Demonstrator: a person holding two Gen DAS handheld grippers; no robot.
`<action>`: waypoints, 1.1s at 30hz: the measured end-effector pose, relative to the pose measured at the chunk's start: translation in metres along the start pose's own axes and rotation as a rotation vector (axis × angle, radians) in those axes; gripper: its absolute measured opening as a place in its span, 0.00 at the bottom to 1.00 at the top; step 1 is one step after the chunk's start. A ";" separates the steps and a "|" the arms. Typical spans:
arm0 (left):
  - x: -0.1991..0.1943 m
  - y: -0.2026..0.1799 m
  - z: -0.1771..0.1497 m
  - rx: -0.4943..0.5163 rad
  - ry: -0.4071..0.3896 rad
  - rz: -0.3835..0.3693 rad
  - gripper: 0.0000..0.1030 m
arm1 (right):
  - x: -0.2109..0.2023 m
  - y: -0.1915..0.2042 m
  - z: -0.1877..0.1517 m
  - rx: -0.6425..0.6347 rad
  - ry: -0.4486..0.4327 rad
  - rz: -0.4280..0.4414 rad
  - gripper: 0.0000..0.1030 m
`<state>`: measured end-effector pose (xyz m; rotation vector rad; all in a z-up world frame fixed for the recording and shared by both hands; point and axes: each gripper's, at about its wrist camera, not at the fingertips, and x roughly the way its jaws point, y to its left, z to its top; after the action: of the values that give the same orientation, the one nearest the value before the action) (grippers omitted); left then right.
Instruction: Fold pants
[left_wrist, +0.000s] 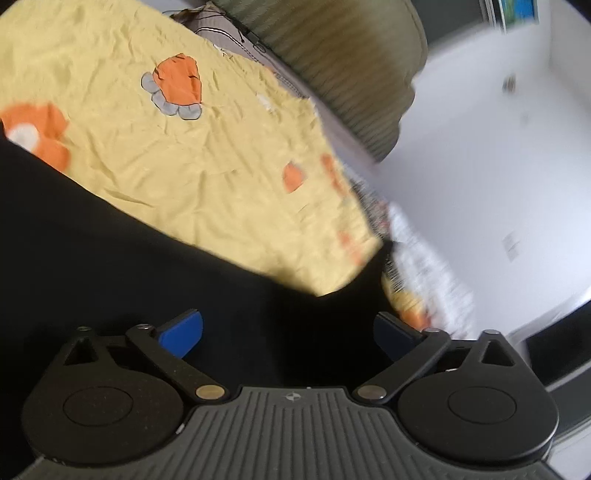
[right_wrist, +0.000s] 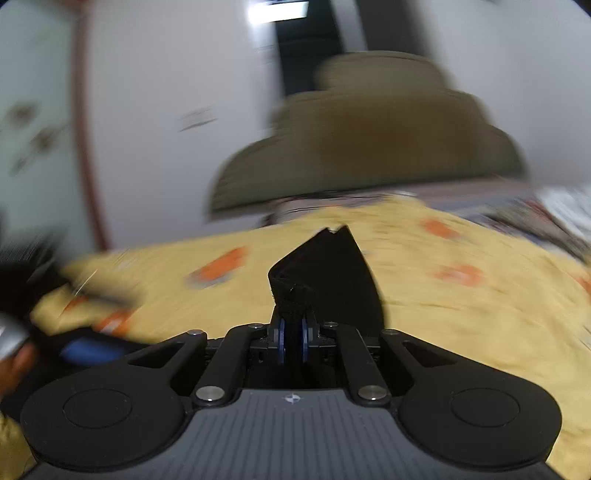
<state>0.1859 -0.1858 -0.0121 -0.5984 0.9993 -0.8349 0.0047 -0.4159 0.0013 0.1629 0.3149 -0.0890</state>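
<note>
My right claw (right_wrist: 291, 341) is clenched on a corner of the black pants (right_wrist: 332, 273), lifted off the yellow bedsheet (right_wrist: 461, 314). Left claw (left_wrist: 288, 334) is spread wide, gripping nothing, with the rest of the pants (left_wrist: 129, 258) lying right under and ahead of it, so it's nearer the bulk.

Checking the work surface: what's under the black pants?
A yellow sheet with orange patches lies under the black pants. What the pants cover is hidden.

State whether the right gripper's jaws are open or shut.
Shut: the right gripper has its blue pads pinching black pants fabric.
</note>
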 end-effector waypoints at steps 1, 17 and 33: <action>0.003 0.001 0.002 -0.013 -0.007 -0.001 1.00 | 0.003 0.017 -0.002 -0.037 0.011 0.040 0.08; -0.027 0.018 0.013 0.199 -0.124 0.444 0.06 | 0.042 0.143 -0.033 -0.175 0.148 0.341 0.08; -0.061 0.035 0.025 0.328 -0.212 0.749 0.72 | 0.042 0.122 -0.031 -0.096 0.233 0.282 0.13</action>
<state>0.2017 -0.1141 0.0015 -0.0059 0.7793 -0.2459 0.0493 -0.2928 -0.0230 0.1211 0.5246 0.2253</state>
